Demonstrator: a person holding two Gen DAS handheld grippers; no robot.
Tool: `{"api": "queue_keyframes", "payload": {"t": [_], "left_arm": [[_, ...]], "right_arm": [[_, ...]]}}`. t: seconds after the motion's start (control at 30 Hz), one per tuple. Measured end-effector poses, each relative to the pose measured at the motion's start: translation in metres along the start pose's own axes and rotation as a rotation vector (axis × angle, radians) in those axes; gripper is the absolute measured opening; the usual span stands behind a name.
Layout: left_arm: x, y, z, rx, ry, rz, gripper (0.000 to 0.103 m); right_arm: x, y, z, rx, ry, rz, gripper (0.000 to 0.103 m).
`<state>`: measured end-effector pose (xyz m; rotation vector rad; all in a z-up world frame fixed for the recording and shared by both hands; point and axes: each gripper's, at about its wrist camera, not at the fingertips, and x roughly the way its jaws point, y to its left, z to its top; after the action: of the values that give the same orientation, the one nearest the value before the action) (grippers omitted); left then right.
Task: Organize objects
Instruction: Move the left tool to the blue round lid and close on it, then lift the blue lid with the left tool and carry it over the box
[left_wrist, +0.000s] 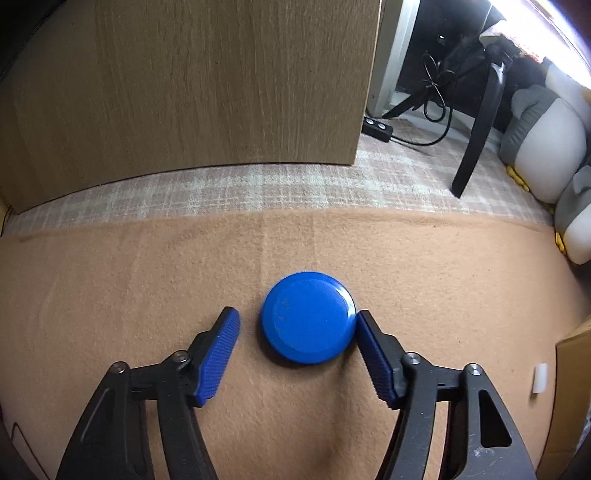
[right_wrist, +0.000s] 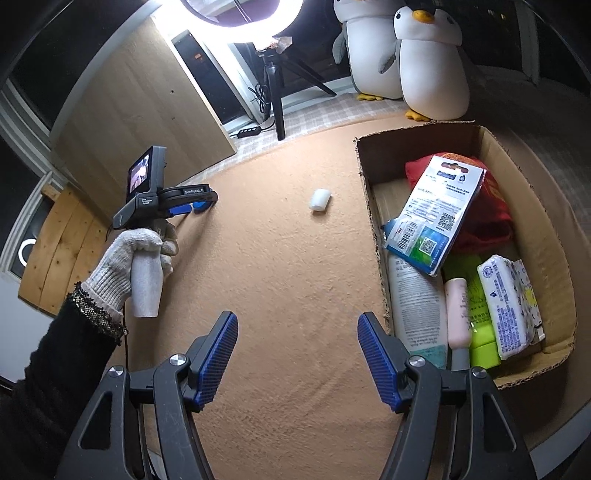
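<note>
Left gripper (left_wrist: 297, 334) angled steeply down, jaws apart. Right gripper (right_wrist: 297, 334) hovers, jaws apart and empty. Gloved left hand (right_wrist: 136, 254) grips its handle.

"GenRobot.AI" on left gripper (right_wrist: 197, 204) body

Tan blanket (right_wrist: 295, 295) carries blue round tin (left_wrist: 308, 318), white cylinder (right_wrist: 320, 200), cardboard box (right_wrist: 554, 258).

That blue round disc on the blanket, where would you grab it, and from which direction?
Probably across its rim, coming down from above. The blue disc lies flat on the tan blanket, so only its edge offers opposing sides. The left gripper already straddles it: one of its fingers is at the rim, the other stands clear, so it is not yet clamped.
</note>
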<state>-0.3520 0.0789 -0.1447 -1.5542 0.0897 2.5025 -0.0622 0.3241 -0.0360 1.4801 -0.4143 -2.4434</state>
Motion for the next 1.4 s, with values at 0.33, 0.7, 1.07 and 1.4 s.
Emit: {"api": "queue_keyframes", "payload": {"t": [0.33,0.7,1.07,1.4], "left_arm": [[-0.003,-0.004,-0.007,0.028,-0.017,-0.008,0.054],[-0.036,-0.038,-0.081,0.142,-0.032,-0.089,0.054],[-0.089,-0.08,-0.141,0.185,-0.011,-0.229,0.054],[-0.154,-0.172,-0.152,0.348,-0.091,-0.388,0.054]], "right_arm": [[0.0,-0.001,0.003,-0.003,-0.006,0.0,0.064],[-0.001,-0.005,0.006,-0.011,-0.022,-0.009,0.064],[-0.01,-0.01,0.004,-0.028,-0.057,-0.046,0.064],[-0.031,-0.036,-0.017,0.002,-0.102,-0.144,0.064]]}}
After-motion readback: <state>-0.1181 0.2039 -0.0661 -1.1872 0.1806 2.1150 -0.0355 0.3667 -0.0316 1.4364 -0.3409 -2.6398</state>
